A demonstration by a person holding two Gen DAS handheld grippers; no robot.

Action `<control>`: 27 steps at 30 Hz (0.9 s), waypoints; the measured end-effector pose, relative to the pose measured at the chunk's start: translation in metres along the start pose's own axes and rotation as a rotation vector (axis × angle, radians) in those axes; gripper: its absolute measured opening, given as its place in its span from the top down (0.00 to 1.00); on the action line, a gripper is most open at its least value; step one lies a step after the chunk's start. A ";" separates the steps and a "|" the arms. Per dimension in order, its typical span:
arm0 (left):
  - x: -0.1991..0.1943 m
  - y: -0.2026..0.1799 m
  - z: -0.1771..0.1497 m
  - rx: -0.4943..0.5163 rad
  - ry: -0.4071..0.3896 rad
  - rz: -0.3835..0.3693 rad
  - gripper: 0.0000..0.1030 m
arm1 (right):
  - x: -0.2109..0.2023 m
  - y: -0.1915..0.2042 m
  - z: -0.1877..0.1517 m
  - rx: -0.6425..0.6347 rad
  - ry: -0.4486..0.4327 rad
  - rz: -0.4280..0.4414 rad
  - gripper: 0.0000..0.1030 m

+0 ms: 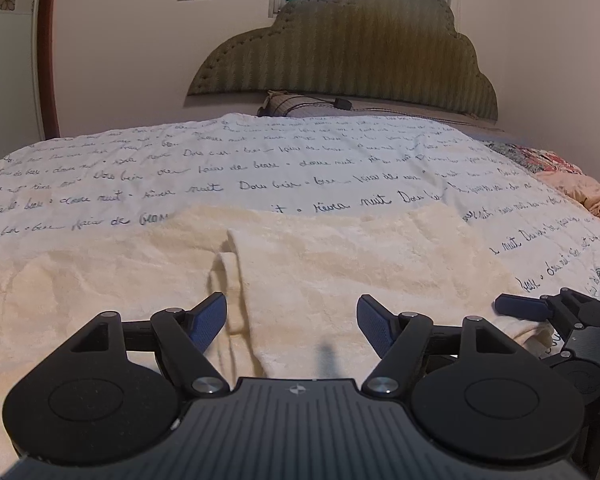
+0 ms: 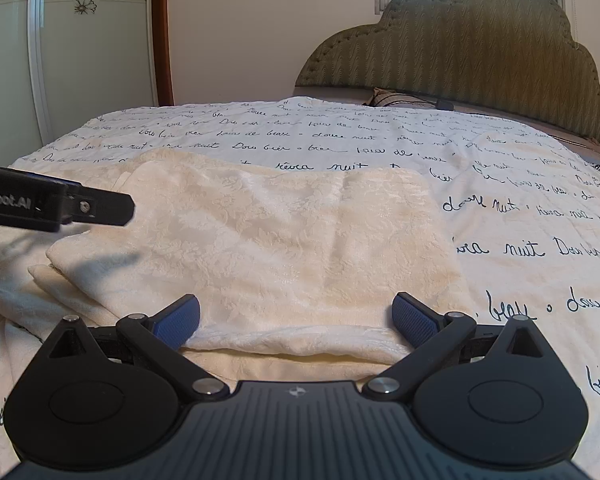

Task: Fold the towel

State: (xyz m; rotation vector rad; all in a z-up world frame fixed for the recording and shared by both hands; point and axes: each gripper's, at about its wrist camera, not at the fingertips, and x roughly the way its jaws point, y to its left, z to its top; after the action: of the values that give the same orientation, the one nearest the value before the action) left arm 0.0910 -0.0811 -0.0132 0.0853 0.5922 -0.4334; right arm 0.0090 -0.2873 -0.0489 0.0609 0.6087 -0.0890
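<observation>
My left tongs (image 1: 291, 322) gape wide, blue pads (image 1: 209, 320) spread, gripping nothing; they hover low over the cream towel (image 1: 340, 264), with a raised fold ridge running just inside the left pad. My right tongs (image 2: 296, 320) are also wide open and empty, pads (image 2: 414, 318) flanking the near folded edge of the towel (image 2: 292, 240); contact unclear. The towel lies partly folded on the bed's white cover with script print (image 2: 340, 136), layers offset at the left. The left tongs' tip (image 2: 100, 208) shows at left in the right view. Green headboard (image 1: 360, 52) behind.
</observation>
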 end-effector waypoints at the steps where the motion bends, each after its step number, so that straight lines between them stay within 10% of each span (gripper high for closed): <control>1: -0.004 0.004 0.001 -0.005 -0.006 0.009 0.24 | 0.000 0.000 0.000 -0.001 0.001 -0.001 0.00; 22: -0.105 0.167 -0.003 -0.209 -0.062 0.336 0.16 | 0.009 0.001 0.013 0.005 0.053 0.003 0.00; 27: -0.132 0.211 -0.013 -0.318 -0.069 0.375 0.16 | -0.045 0.036 0.043 -0.038 -0.180 0.028 0.00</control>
State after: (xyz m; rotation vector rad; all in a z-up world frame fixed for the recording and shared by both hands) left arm 0.0748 0.1622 0.0402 -0.1210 0.5563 0.0235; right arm 0.0003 -0.2526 0.0135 0.0241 0.4289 -0.0553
